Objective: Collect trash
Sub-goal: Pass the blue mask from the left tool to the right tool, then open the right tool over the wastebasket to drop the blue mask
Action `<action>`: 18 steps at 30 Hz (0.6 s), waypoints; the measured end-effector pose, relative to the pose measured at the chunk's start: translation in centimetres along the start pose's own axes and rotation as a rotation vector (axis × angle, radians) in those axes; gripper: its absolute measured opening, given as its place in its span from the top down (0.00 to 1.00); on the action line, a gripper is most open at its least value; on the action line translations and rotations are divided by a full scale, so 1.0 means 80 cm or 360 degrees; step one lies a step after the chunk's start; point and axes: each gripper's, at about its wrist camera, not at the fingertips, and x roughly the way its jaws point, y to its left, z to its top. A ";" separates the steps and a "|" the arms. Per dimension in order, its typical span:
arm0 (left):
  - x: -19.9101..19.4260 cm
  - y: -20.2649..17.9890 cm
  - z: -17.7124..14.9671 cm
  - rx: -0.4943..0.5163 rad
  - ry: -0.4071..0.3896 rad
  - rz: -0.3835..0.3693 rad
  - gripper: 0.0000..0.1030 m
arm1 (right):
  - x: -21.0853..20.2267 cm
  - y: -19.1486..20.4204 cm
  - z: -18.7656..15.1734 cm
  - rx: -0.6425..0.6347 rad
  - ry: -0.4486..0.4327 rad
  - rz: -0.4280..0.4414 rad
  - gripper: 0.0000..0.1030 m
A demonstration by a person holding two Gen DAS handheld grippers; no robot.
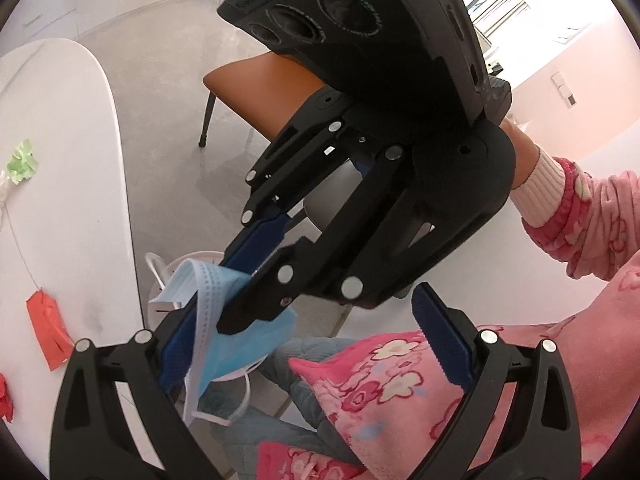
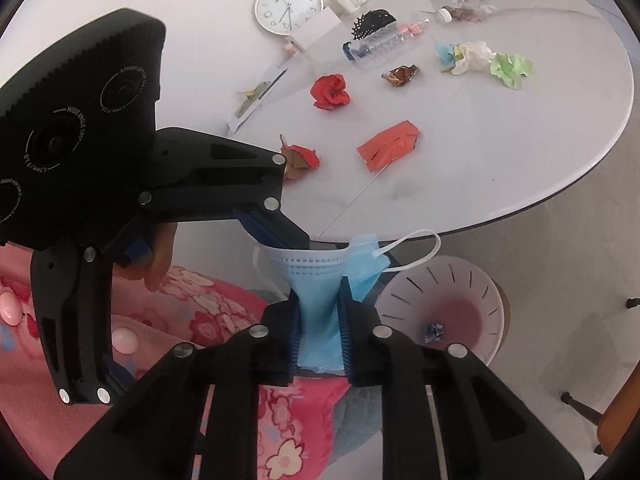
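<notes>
Mask [image 2: 320, 300] in pale blue sits pinched between the blue pads of the right gripper [image 2: 320, 320], its pleated body bunched into a narrow waist at the jaws and fanning out above them. Its long axis runs roughly along the fingers, away from the camera toward the table edge, with one white ear loop [image 2: 416, 248] arching out to the right. The mask hangs off the table, above the person's lap and just left of a white slotted bin [image 2: 472, 280] on the floor, which holds a small crumpled scrap at its bottom.

From the left wrist view the same mask [image 1: 244, 320] drapes beside one finger of the left gripper [image 1: 312, 344], whose jaws stand wide apart and hold nothing; the right gripper [image 1: 248, 288] reaches in from above, closed on the cloth.

Beyond lies a white oval table [image 2: 560, 160] over a grey floor. On it are scattered a flattened red paper [image 2: 390, 146], a red crumpled ball [image 2: 330, 92], a red and brown wad [image 2: 298, 158], a brown wrapper [image 2: 400, 74], a green crumple [image 2: 512, 68], a white and blue wad [image 2: 464, 56], a clear plastic bottle [image 2: 384, 46] and a wall clock [image 2: 289, 7] lying flat. An orange chair [image 1: 256, 88] stands nearby
</notes>
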 end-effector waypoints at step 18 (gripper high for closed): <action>-0.005 0.048 -0.042 -0.0185 0.0019 0.0356 0.10 | 0.129 -0.075 -0.054 0.0133 0.0311 -0.0397 0.81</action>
